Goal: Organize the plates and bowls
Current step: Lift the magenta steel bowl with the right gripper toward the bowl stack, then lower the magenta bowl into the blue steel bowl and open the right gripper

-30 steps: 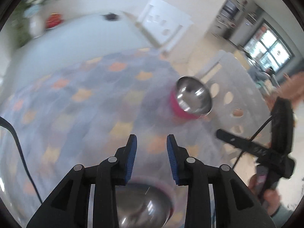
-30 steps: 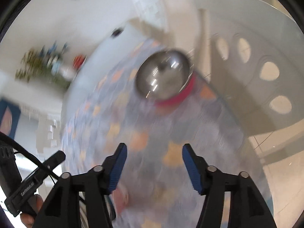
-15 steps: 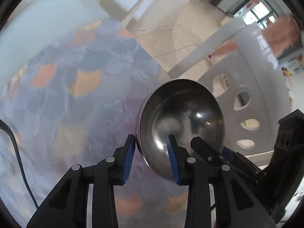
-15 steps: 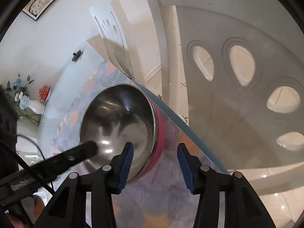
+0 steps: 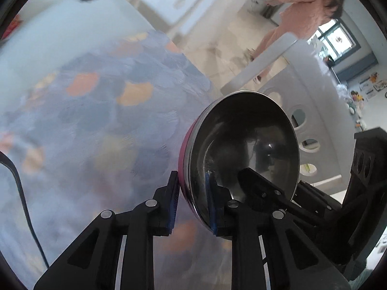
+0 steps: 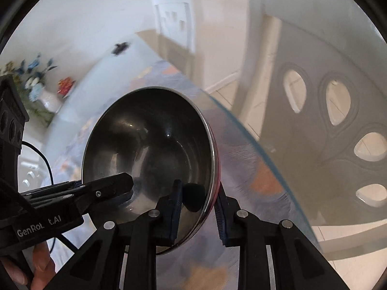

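Observation:
A steel bowl (image 5: 244,145) with a pink outer wall is tilted and lifted off the patterned tablecloth. My left gripper (image 5: 191,203) is shut on its near left rim, one finger inside and one outside. My right gripper (image 6: 197,211) is shut on its near right rim (image 6: 210,169) in the same way. The bowl (image 6: 147,149) fills the middle of the right wrist view, and the left gripper's finger (image 6: 106,191) reaches into it from the left. The right gripper's fingers (image 5: 261,183) show inside the bowl in the left wrist view.
The tablecloth (image 5: 96,111) with blue and orange scales covers a glass table. A white chair with oval holes (image 6: 338,125) stands close at the table's right edge. A vase of flowers (image 6: 38,91) stands at the far side. A person (image 5: 302,9) stands in the background.
Both grippers have closed on the bowl's rim from opposite sides. The bowl has come up off the table and tilted toward the cameras.

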